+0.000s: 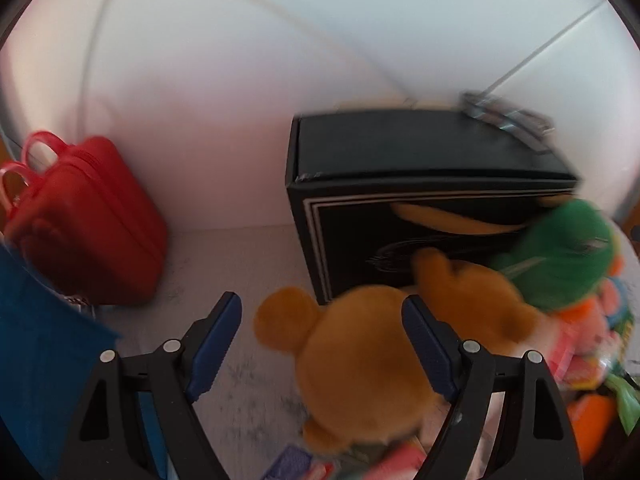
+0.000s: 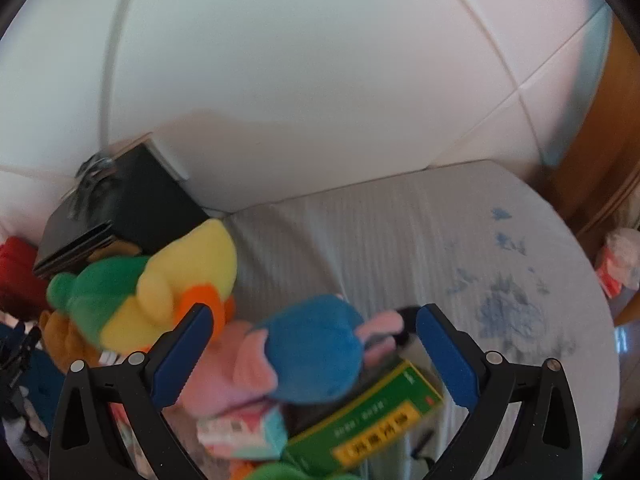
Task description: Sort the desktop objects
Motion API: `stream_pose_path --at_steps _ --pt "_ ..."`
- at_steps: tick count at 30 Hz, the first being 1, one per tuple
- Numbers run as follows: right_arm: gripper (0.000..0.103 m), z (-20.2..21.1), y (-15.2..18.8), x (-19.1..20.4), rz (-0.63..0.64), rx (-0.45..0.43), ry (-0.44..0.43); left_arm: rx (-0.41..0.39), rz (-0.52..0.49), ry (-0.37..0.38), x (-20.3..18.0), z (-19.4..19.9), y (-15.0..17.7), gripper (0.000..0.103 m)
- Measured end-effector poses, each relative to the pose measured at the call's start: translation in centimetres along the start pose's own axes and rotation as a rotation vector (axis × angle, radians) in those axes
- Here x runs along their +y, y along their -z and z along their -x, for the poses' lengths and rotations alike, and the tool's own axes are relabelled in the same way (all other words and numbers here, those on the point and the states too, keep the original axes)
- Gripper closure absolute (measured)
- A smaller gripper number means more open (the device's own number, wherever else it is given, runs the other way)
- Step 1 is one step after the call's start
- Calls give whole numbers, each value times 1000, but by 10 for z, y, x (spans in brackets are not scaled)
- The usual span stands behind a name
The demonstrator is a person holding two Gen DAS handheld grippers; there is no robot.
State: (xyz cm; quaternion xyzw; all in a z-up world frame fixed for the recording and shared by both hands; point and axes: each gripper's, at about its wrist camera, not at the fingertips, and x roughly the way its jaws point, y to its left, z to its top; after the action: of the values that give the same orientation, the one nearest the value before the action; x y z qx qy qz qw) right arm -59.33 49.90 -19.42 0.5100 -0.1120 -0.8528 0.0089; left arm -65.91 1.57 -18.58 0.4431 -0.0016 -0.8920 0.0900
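Observation:
In the left wrist view my left gripper (image 1: pixel 322 306) stands open above a brown plush bear (image 1: pixel 360 364) that lies on the grey tabletop (image 1: pixel 248 376); its pads are apart from the bear. A green and yellow plush duck (image 1: pixel 560 256) leans beside the bear against a black box (image 1: pixel 420 216). In the right wrist view my right gripper (image 2: pixel 314 316) is open over a pink plush with a blue cap (image 2: pixel 308 356). That plush lies on a green carton (image 2: pixel 372 428) and a small pink box (image 2: pixel 236 432). The duck (image 2: pixel 160 292) sits left of it.
A red zip case (image 1: pixel 92 220) stands at the left by the white wall. A blue bag (image 1: pixel 44 360) fills the lower left corner. Metal keys (image 1: pixel 504 114) rest on the black box. The grey mat (image 2: pixel 440 240) stretches right to a wooden edge (image 2: pixel 608 160).

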Motion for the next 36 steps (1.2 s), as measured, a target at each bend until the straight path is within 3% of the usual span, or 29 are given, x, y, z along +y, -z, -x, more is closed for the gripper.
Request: stream_pose_path --at_steps 3,6,10,12,16,19,22,25,30,32,34,36 --pt "0 -58 -27 -6 -63 36 -1 -10 93 20 15 -29 -3 20" --pt "0 -114 -34 -2 -88 110 -38 -13 90 -1 16 -47 -6 20" --pt "0 -155 -10 8 -147 210 -118 35 49 72 -1 -60 -2 19" --pt "0 -156 9 17 -87 281 -126 27 -3 84 -14 -53 7 19" --pt "0 -135 49 38 66 327 -72 25 -56 36 -22 -27 38 18" --pt "0 -115 90 44 124 385 -111 30 -58 -7 -9 2 71 18" --pt "0 -81 133 52 205 393 -136 21 -51 -51 4 38 111 18" --pt "0 -43 178 59 313 378 -106 27 -51 -72 16 62 134 18" --pt "0 14 253 56 415 398 -69 55 -59 -42 21 109 185 17" --pt "0 29 264 49 410 385 -72 43 -60 -9 21 132 201 17" --pt "0 58 258 40 343 319 -134 10 -46 46 16 147 211 17" --pt "0 99 248 34 302 191 -197 -3 -38 91 3 162 221 17"
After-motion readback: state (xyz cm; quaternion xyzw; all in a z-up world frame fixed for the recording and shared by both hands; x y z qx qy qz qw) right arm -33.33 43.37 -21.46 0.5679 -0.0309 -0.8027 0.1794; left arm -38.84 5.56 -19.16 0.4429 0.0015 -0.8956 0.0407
